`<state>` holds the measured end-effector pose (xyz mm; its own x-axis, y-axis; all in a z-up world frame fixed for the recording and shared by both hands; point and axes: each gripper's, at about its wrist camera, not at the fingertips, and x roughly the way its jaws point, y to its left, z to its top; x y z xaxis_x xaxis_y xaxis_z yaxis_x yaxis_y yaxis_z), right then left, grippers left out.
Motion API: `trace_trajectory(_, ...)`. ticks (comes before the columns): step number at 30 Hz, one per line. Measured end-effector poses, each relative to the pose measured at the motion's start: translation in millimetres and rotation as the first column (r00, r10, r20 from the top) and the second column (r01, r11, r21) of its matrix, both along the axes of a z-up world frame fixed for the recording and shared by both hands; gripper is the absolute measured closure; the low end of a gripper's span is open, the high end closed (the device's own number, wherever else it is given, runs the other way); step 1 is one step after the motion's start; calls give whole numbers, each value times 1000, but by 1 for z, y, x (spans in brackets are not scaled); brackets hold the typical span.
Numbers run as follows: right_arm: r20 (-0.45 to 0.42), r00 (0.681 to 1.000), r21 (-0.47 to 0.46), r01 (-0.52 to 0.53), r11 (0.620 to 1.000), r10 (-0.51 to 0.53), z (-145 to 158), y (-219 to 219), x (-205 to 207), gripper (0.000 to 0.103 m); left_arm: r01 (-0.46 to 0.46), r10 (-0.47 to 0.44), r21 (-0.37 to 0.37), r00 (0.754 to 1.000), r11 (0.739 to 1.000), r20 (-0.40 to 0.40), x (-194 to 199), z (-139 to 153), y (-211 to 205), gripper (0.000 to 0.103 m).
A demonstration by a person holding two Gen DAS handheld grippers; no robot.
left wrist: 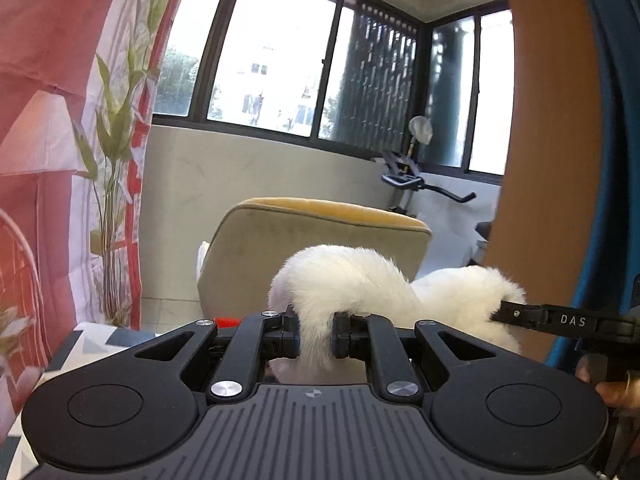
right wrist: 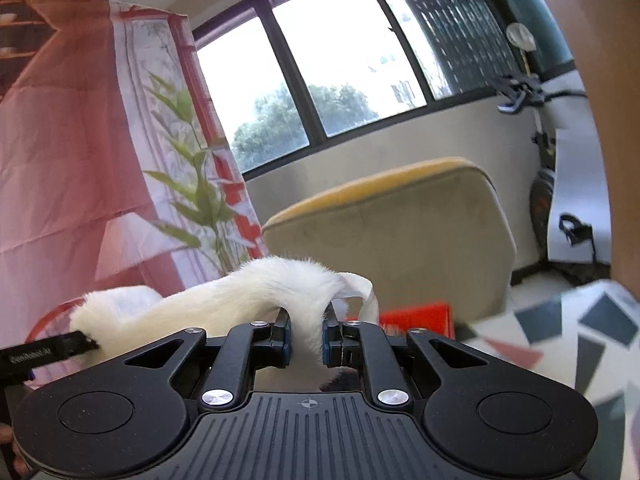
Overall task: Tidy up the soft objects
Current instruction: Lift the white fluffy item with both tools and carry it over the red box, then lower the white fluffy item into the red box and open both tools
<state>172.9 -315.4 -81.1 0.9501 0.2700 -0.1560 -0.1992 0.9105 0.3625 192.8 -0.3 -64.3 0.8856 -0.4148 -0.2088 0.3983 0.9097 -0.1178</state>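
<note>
A white furry soft item (left wrist: 360, 280) is held up between both grippers. My left gripper (left wrist: 316, 336) is shut on one end of it, with the fur squeezed between the pads. In the same view my right gripper (left wrist: 502, 312) comes in from the right and bites the other end. From the right wrist, the white furry item (right wrist: 256, 292) drapes over my right gripper (right wrist: 306, 340), which is shut on it. A white label loop (right wrist: 362, 288) sticks out of the fur. My left gripper (right wrist: 86, 344) grips the far left end.
A beige and yellow armchair (left wrist: 316, 236) stands just behind the fur. A red object (right wrist: 416, 316) lies on a patterned surface (right wrist: 600, 336). A pink printed curtain (left wrist: 48, 120) hangs on the left, an exercise bike (left wrist: 416, 180) stands by the windows, and a brown panel (left wrist: 552, 160) rises on the right.
</note>
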Motion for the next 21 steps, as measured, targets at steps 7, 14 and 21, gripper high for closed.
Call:
trace_trajectory(7, -13, 999, -86, 40, 995, -42, -1, -3, 64, 91, -34, 38, 92, 999, 995, -36, 57, -15, -23, 89)
trace_trajectory(14, -114, 992, -141, 32, 990, -48, -33, -5, 104, 91, -17, 47, 180, 986, 983, -161, 95, -55, -35, 89)
trace_trajectory(21, -284, 959, -179, -33, 983, -20, -78, 3, 131, 91, 0, 55, 229, 971, 973, -234, 113, -78, -25, 85)
